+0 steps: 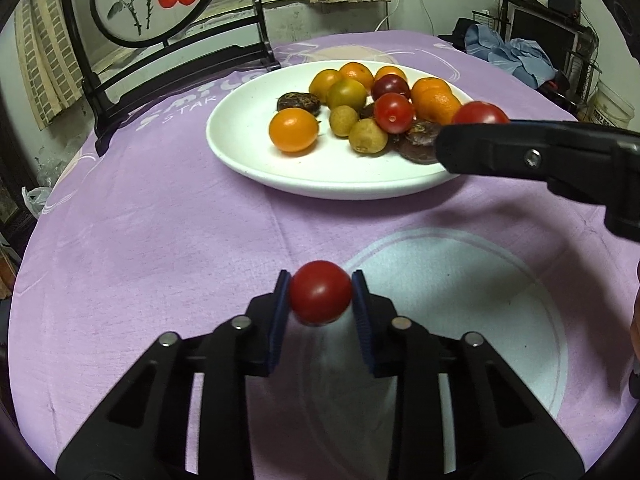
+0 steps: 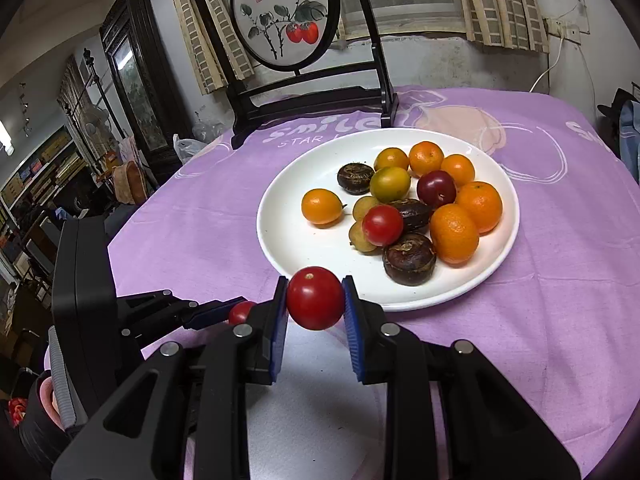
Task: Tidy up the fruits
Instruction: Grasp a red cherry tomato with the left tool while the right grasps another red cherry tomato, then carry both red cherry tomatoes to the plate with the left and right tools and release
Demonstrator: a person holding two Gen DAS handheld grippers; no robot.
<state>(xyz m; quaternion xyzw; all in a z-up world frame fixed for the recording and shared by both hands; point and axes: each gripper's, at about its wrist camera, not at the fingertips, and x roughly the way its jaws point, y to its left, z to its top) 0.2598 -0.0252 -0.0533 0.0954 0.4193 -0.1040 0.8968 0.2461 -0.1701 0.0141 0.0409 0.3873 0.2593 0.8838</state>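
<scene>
My left tongs [image 1: 320, 298] were clamped on a red cherry tomato [image 1: 320, 297], held above the purple-covered desk [image 1: 160, 240]. My right tongs [image 2: 315, 299] gripped a second red tomato [image 2: 315, 298] just short of the white plate's [image 2: 288, 248] near rim. Beyond both tongs, the plate held oranges, another red tomato [image 2: 382, 225], and dark brown fruits.

Both the left gripper [image 1: 320, 300] and the right gripper [image 2: 315, 300] are matte black plastic with triangular cutouts, round silver pivot screws, and ribbed blue pads [image 1: 280, 320]; a pinkish sliver at frame edge is possibly skin.
</scene>
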